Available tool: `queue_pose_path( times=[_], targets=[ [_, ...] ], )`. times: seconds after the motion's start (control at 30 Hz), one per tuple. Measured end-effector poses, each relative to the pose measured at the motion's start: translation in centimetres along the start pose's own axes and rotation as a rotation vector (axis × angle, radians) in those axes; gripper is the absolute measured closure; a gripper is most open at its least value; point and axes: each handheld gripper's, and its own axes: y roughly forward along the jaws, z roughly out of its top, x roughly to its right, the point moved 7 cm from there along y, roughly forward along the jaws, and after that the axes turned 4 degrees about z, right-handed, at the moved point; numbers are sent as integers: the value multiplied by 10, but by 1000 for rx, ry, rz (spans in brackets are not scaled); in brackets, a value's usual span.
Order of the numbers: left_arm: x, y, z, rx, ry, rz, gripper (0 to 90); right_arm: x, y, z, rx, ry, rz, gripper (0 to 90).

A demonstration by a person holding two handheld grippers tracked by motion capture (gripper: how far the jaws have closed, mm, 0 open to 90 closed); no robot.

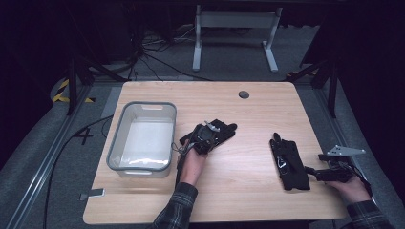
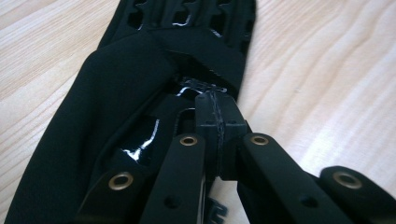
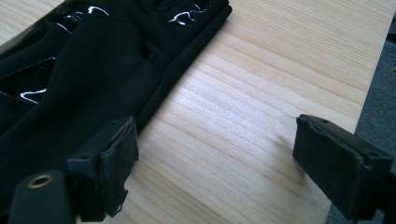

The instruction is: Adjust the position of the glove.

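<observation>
Pale wood table under me, grey bin [image 1: 142, 138] off beyond my left tongs [image 1: 206, 135], which are pinched tight on a fold of the soft, limp glove [image 2: 121, 98]. Second glove [image 1: 288, 162] lies just ahead of my right tongs [image 1: 313, 171], jaws wide apart. Light, floppy stuff; cuff edge grips best.

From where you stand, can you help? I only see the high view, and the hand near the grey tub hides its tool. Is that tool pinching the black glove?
Observer: Yes. In the left gripper view the left gripper has its pads pressed together on a fold of the left glove.
Operator: And the other tool, by the second glove?
Observer: The right gripper stands open; one pad lies at the edge of the right glove, the other over bare table.
Operator: Anything shiny on that glove?
Observer: Glossy patches, seen close in the right gripper view.
</observation>
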Motion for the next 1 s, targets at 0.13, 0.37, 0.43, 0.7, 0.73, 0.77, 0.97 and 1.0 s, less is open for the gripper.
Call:
queue_pose_path(
  times=[0.13, 0.37, 0.43, 0.7, 0.73, 0.77, 0.97, 1.0],
  targets=[
    [-1, 9, -3, -28, -8, -12, 896, 0, 0, 0, 0, -1, 0, 145],
    [5, 7, -3, -39, 6, -40, 896, 0, 0, 0, -1, -2, 2, 145],
    [9, 7, -3, -41, 11, -60, 896, 0, 0, 0, -2, -2, 2, 145],
    [27, 5, -3, -50, 37, -138, 897, 0, 0, 0, -1, -2, 3, 145],
    [30, 5, -3, -52, 42, -147, 897, 0, 0, 0, -1, -4, 3, 145],
    [33, 5, -3, -53, 47, -152, 897, 0, 0, 0, -1, -3, 3, 145],
    [57, 4, -3, -66, 90, -215, 898, 0, 0, 0, -1, -3, 3, 145],
    [60, 3, -3, -67, 95, -224, 898, 0, 0, 0, -1, -4, 4, 145]
  ],
)
